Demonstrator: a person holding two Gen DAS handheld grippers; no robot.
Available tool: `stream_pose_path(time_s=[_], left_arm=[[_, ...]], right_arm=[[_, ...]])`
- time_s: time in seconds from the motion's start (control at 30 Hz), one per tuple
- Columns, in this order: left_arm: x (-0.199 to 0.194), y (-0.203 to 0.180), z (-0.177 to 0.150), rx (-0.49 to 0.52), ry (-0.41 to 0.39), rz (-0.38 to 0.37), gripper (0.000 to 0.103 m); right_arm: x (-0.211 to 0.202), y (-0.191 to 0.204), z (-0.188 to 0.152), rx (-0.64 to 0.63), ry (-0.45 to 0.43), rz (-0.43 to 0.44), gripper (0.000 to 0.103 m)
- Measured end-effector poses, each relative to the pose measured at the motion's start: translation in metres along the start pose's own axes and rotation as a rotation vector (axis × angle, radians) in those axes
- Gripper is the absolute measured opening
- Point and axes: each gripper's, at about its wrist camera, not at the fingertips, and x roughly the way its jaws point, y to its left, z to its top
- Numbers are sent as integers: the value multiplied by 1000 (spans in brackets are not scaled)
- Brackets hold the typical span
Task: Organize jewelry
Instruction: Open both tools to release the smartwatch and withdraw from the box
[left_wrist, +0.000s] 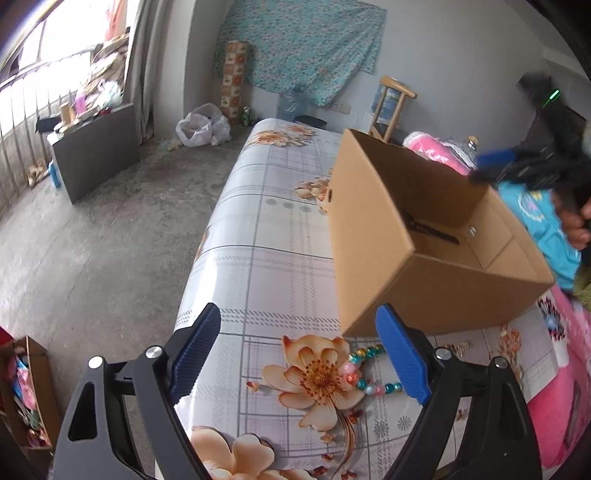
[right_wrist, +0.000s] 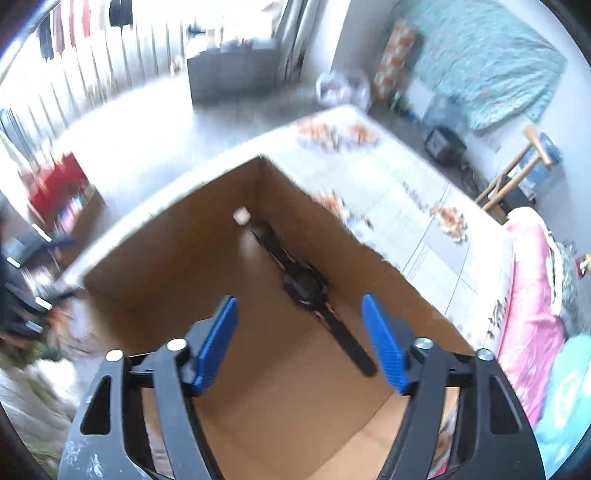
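An open brown cardboard box (left_wrist: 373, 258) stands on the floral tablecloth (left_wrist: 277, 229). Inside it lie a black wristwatch (right_wrist: 310, 291) and a small white bit (right_wrist: 241, 215) near the far corner. A bracelet of teal and pink beads (left_wrist: 364, 369) rests on the cloth in front of the box, just inside the right finger of my left gripper (left_wrist: 299, 354), which hovers open with nothing held. Small gold pieces (left_wrist: 460, 347) lie further right. My right gripper (right_wrist: 299, 343) hangs open above the box's inside with nothing between its pads. Its blurred blue finger (left_wrist: 495, 159) shows over the box's far rim.
The table's left edge drops to a bare concrete floor (left_wrist: 110, 229). A pink blanket (left_wrist: 554, 406) and teal cloth (left_wrist: 543, 221) lie to the right of the box. A wooden chair (left_wrist: 391, 99) stands behind, and a carton of clutter (left_wrist: 29, 387) sits on the floor at lower left.
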Motion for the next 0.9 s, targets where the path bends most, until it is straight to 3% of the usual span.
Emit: stream_pose_path(time_s=[0.13, 0.33, 0.53, 0.63, 0.77, 0.9], left_arm=[[-5, -13, -9, 41, 9, -21, 86], [-10, -30, -18, 100, 20, -44, 89], [-19, -51, -34, 161, 17, -29, 91], [-22, -60, -46, 174, 22, -25, 93], [-19, -72, -65, 171, 71, -30, 93], [-16, -83, -86, 190, 95, -23, 93]], right_arm=[[-48, 10, -26, 101, -150, 25, 89], [-77, 23, -86, 270, -264, 4, 95], [-65, 28, -133, 474, -229, -39, 95], [-68, 29, -157, 571, -243, -122, 95], [-71, 42, -181, 628, -228, -257, 95], [-74, 53, -210, 648, -242, -309, 95]])
